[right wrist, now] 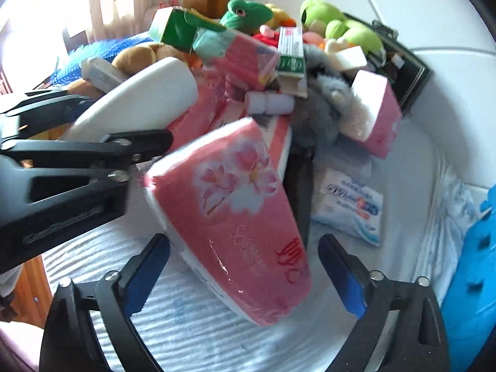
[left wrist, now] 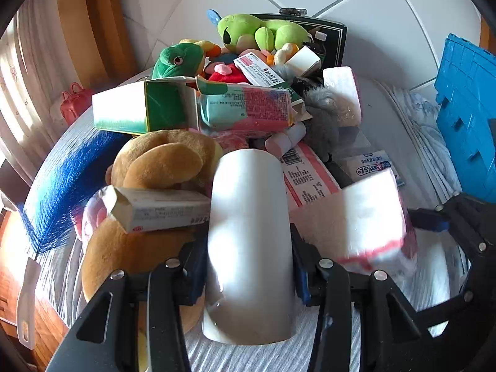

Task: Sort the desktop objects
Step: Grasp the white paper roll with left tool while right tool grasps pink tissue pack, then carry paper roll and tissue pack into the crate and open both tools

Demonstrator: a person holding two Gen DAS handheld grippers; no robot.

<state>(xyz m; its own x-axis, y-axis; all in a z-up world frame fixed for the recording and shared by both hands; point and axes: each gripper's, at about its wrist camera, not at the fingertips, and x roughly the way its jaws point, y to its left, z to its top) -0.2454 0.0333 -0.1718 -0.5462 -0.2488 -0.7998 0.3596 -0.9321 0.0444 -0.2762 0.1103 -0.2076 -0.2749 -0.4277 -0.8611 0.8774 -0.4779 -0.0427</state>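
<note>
My left gripper (left wrist: 248, 279) is shut on a white plastic bottle (left wrist: 248, 232), with its blue pads pressing both sides. In the right wrist view the same bottle (right wrist: 139, 99) pokes out of the left gripper (right wrist: 124, 117) at the left. A pink flowered tissue pack (right wrist: 241, 217) lies tilted and blurred between the blue pads of my right gripper (right wrist: 245, 276). There is a gap on each side, so that gripper is open. The left wrist view shows the pack (left wrist: 372, 226) beside the bottle, in front of one right gripper finger (left wrist: 434, 221).
Behind is a heap on the white-clothed table (right wrist: 186, 325): a brown plush (left wrist: 164, 158), green frog plush (left wrist: 179, 59), lime plush (left wrist: 257, 31), green-white box (left wrist: 139, 108), more tissue packs, a wipes pack (right wrist: 350, 207). A blue brush (left wrist: 68, 179) lies left, a blue crate (left wrist: 468, 124) right.
</note>
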